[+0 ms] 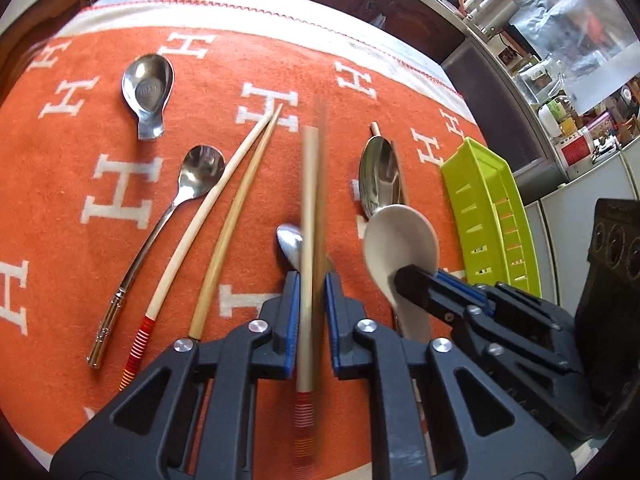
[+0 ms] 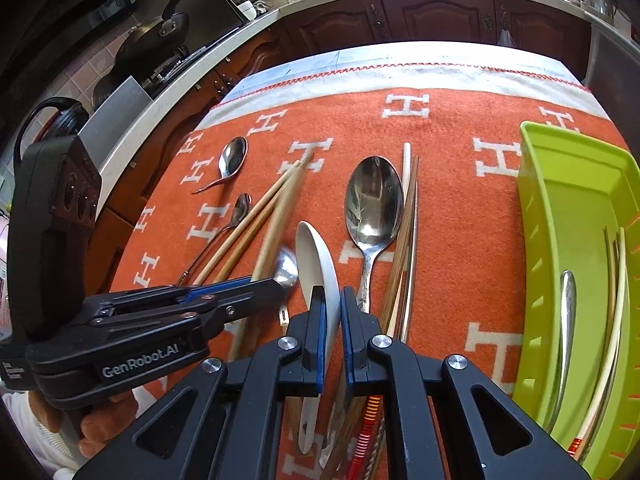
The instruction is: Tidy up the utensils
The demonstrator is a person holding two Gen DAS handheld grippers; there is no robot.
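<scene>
Tray (image 2: 536, 216) right of big spoon (image 2: 374, 200), utensils (image 2: 566, 320) in tray

Prob. home kitchen, wood cabinets (image 2: 436, 16), pan (image 2: 160, 36)

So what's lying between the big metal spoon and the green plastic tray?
Dark and pale chopsticks beside the large metal spoon, then bare orange blanket up to the green plastic tray, as the right wrist view shows.
</scene>
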